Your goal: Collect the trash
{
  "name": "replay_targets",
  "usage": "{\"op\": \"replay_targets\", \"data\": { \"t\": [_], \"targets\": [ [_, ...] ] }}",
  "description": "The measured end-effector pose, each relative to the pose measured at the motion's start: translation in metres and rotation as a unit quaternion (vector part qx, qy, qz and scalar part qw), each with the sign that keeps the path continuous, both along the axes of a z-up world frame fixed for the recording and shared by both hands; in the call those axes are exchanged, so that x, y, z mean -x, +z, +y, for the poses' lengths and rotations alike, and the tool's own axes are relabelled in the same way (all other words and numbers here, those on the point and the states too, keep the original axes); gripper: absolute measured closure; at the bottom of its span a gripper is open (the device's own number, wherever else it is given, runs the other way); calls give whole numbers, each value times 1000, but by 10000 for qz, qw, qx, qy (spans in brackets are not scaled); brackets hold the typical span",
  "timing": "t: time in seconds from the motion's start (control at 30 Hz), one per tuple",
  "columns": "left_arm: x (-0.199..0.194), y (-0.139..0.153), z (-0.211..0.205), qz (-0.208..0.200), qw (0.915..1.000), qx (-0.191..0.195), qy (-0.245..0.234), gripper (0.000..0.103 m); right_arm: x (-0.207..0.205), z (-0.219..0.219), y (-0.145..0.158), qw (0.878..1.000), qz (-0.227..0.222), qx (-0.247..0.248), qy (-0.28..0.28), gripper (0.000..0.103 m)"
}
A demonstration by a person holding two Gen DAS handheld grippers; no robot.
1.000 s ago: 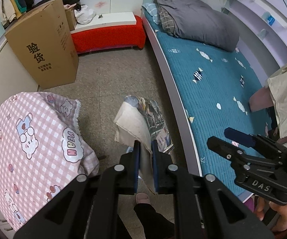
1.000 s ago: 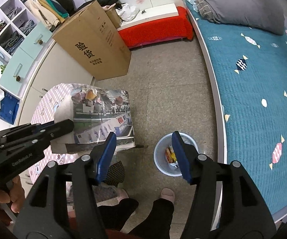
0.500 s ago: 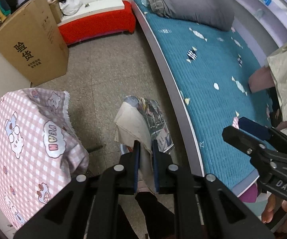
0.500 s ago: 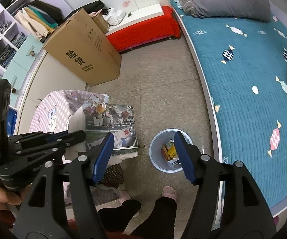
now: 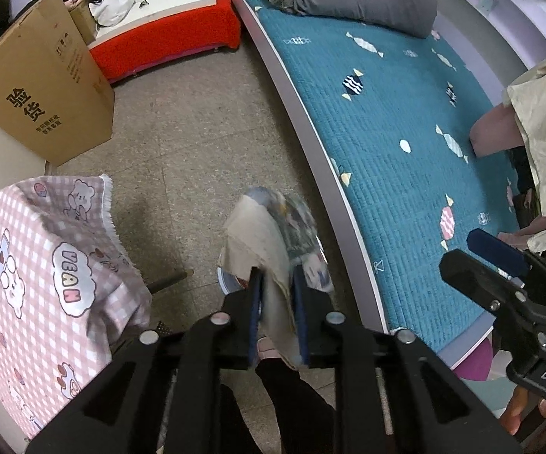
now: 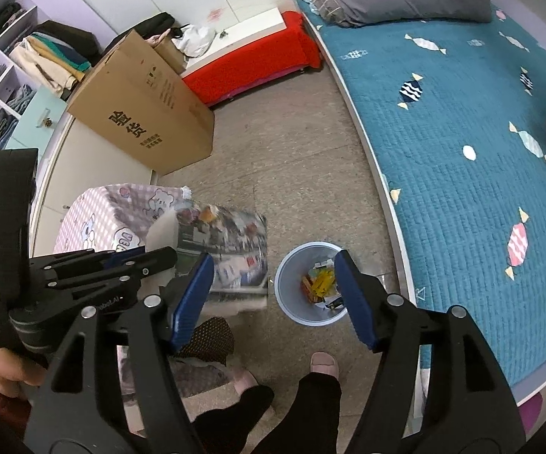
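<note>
My left gripper (image 5: pixel 276 276) points steeply down with a folded newspaper (image 5: pixel 269 234) standing between its jaws. The jaws are opening, and the paper looks blurred and loose between the pads. A pale blue wastebasket (image 6: pixel 310 283) with yellow and orange scraps inside stands on the floor; in the left wrist view only a sliver of it (image 5: pixel 225 283) shows behind the paper. In the right wrist view the newspaper (image 6: pixel 231 249) hangs just left of the basket, with the left gripper (image 6: pixel 170 255) on it. My right gripper (image 6: pixel 273 265) is open with nothing in it, its jaws still widening, framing the basket.
A small table under a pink checked cloth (image 5: pixel 27 265) is at the left, a big cardboard box (image 5: pixel 45 87) behind it. A bed with a teal quilt (image 5: pixel 405 132) runs along the right. A red bench (image 5: pixel 167 38) stands at the back. The person's feet (image 6: pixel 322 363) are beside the basket.
The left gripper has sunk with the newspaper and its jaws have spread, so the paper now looks blurred. The right gripper's jaws have widened a little and drifted over the basket.
</note>
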State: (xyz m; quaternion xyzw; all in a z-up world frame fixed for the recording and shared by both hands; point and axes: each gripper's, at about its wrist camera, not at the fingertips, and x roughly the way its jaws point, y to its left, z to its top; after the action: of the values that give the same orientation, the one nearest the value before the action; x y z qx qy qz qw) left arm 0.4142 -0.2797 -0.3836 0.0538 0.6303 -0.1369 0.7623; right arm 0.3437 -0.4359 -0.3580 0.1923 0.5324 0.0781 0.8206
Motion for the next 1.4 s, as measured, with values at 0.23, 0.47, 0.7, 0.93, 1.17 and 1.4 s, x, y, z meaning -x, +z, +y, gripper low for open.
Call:
{"op": "replay_targets", "data": {
  "t": [0.23, 0.47, 0.7, 0.93, 1.17, 1.4],
  "targets": [
    [1, 6, 8, -264, 9993, 93, 231, 45, 6, -2, -3, 10000, 53, 9, -6, 37],
    [26, 21, 32, -535, 9970, 49, 556, 31, 19, 17, -6, 9997, 110, 70, 214, 37],
    [67, 40, 69, -699, 9939, 55, 853, 27, 43, 53, 12, 9984, -142, 232, 490, 37],
    [121, 76, 117, -1083, 9873, 137, 1155, 25, 87, 90, 45, 9961, -565, 406, 538, 35],
    [194, 127, 162, -1751, 9782, 215, 1097, 23, 164, 131, 93, 9904, -1226, 600, 215, 32],
    [289, 190, 203, -2749, 9574, 230, 852, 16, 263, 172, 150, 9717, -2180, 881, -222, 23]
  ]
}}
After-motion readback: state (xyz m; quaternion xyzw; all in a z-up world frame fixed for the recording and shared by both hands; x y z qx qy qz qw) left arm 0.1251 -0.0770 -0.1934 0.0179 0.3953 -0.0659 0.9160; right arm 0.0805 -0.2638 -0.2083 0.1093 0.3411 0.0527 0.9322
